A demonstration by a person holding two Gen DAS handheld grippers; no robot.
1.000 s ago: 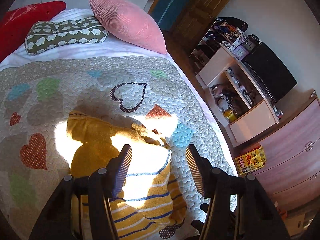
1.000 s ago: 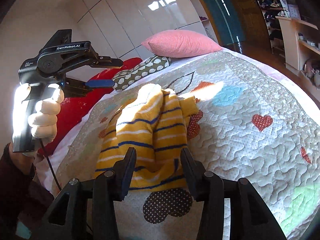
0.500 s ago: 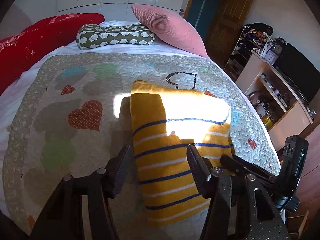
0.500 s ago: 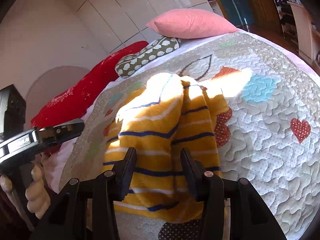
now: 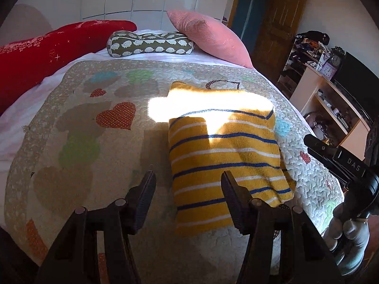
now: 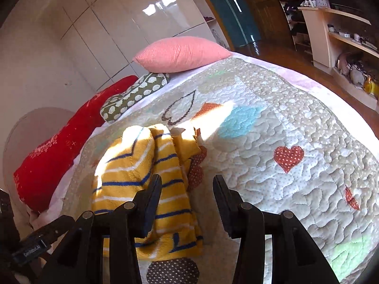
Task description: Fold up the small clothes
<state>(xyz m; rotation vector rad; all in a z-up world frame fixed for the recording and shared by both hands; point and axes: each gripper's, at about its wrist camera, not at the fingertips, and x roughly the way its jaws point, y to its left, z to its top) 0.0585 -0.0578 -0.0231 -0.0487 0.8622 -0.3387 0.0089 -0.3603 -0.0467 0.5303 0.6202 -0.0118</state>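
**Caller:** Claws first: the left claw point(image 5: 188, 189) is seen spread apart, nothing pinched, poised over the near left edge of the sweater point(image 5: 222, 156). The right claw point(image 6: 187, 194) is likewise held apart and empty, just off the sweater's right side, with the quilt point(image 6: 272, 177) showing between its jaws.

**Analyst:** And the sweater itself is found lying on the quilt, on the bed, folded into a rough rectangle. No pad is pressed on it by either claw.

**Caller:** Trouble spots, please.

**Analyst:** The right-hand edge is seen bunched and layered in the right wrist view. If only the top layer is caught there, the fold could be peeled open and the shape lost.

**Caller:** And on the left?

**Analyst:** The knit looks thick and soft. If a pinch is made too shallow, the fabric could slip out as it is lifted. If it is made too deep, the quilt could be grabbed along with it and dragged.

**Caller:** Lighting is harsh as well.

**Analyst:** Agreed. A bright sun patch is thrown across the upper part, so the far edge cannot be judged well. A fold line could be misplaced, and an uneven bundle left. Uneven pulls by the two claws could also skew it.
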